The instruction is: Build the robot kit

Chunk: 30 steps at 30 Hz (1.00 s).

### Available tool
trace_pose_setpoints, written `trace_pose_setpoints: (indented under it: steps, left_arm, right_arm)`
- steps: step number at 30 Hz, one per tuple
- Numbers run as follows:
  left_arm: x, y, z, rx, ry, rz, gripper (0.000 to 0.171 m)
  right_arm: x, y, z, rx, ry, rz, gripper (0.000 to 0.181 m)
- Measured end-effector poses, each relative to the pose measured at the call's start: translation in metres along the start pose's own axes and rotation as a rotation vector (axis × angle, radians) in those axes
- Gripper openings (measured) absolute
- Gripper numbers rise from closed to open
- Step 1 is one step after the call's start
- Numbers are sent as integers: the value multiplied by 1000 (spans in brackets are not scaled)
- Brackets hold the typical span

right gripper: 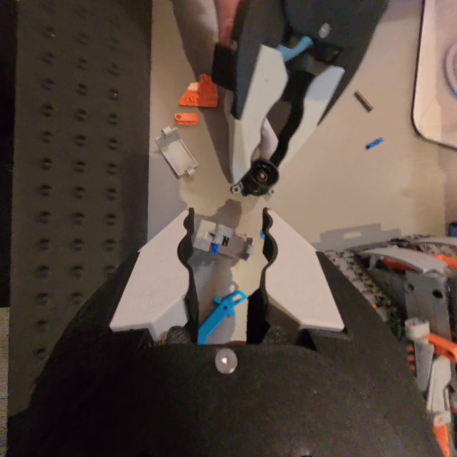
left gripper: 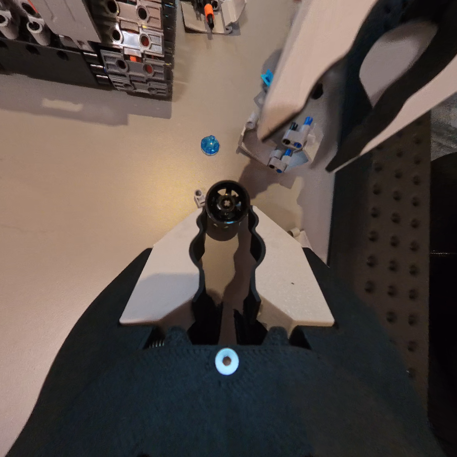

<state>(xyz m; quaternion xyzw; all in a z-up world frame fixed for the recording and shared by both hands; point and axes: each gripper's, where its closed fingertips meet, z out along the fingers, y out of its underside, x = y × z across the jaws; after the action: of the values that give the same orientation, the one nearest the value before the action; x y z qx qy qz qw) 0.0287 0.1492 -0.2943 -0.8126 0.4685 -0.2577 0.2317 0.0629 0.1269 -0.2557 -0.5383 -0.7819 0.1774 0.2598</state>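
Left wrist view: the left gripper pinches a small black wheel at its fingertips, mid-frame, with a grey connector just beside it on the beige table. A blue round stud lies apart above, bare table wide to its left. A black perforated board edges the right side; a large grey-black brick model fills the upper left. In the right wrist view, the right gripper has its fingers spread around a grey pinned assembly, not touching it. A grey panel and orange pieces sit upper left.
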Motion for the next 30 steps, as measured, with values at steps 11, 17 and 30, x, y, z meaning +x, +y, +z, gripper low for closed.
trace_pose_setpoints:
  steps: [11, 17, 30]
  left_arm:
    - [9, -3, -8, 14, 2, 113, 64]
    - [15, -27, -23, 129, -62, 230, 59]
    - [58, -89, -67, 528, -41, 310, 50]
  right_arm:
    - [-1, 37, 15, -112, -28, 161, 48]
    - [0, 19, 1, 93, -66, 231, 44]
    - [32, -53, -84, 645, 241, 87, 45]
